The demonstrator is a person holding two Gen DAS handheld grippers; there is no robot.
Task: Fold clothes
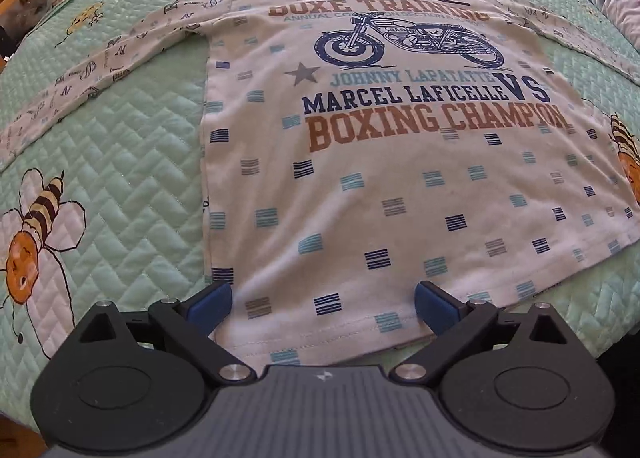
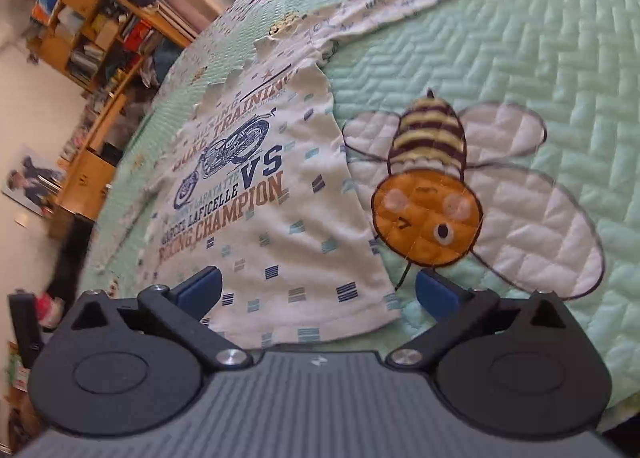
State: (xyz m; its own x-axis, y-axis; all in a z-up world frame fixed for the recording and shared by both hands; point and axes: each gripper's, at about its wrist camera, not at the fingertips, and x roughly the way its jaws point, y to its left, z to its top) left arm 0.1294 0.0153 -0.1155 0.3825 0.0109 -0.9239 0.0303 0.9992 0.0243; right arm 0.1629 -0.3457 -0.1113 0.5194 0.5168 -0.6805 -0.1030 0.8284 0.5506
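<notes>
One shirt [image 1: 400, 186] is lying flat on the quilt [image 1: 132, 162], hem at frame bottom, collar toward top; left gripper [image 1: 323, 303] and right gripper [image 2: 318, 291] are both gaping, released.

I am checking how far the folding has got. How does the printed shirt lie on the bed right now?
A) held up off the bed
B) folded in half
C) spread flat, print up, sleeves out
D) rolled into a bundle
C: the shirt lies flat on the quilt, motorcycle print up, a long sleeve stretched out sideways.
</notes>
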